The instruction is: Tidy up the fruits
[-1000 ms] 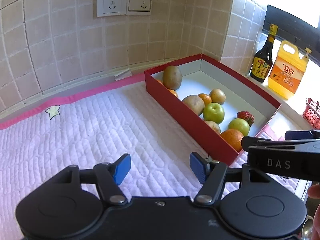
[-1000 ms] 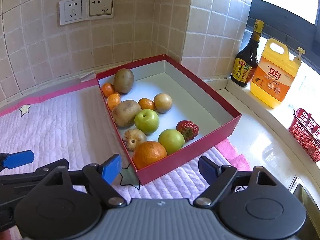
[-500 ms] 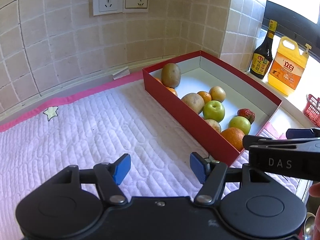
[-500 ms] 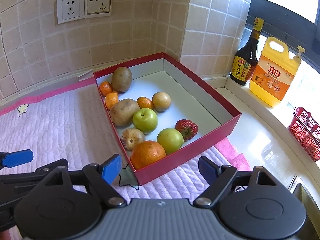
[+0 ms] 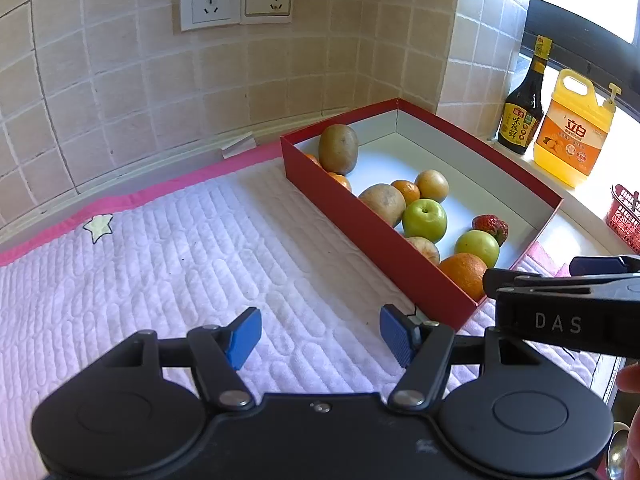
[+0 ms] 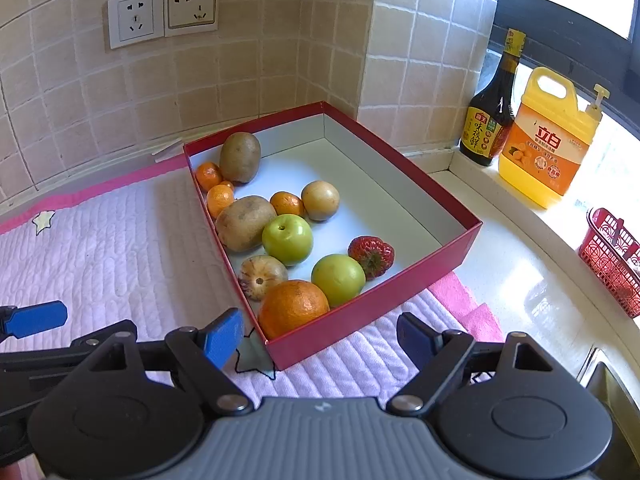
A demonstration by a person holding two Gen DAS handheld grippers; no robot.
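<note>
A red box (image 6: 436, 258) (image 5: 360, 216) sits on the pink quilted mat and holds several fruits: a large orange (image 6: 294, 307) at the near corner, two green apples (image 6: 287, 239) (image 6: 338, 279), a strawberry (image 6: 372, 256), two kiwis (image 6: 240, 156) (image 6: 245, 222), small tangerines (image 6: 208, 175) and a brownish round fruit (image 6: 320, 200). My left gripper (image 5: 320, 336) is open and empty over the mat, left of the box. My right gripper (image 6: 320, 340) is open and empty just before the box's near corner.
A dark sauce bottle (image 6: 490, 120) and a yellow detergent jug (image 6: 548, 140) stand on the window sill at right. A red plastic basket (image 6: 612, 260) sits at the far right. Wall sockets (image 6: 164, 16) are on the tiled wall behind. A sink edge (image 6: 608, 376) shows at lower right.
Both grippers have shifted slightly, so the box and wall appear a little lower and nearer in view. Both stay open and empty; the fruits have not moved.
</note>
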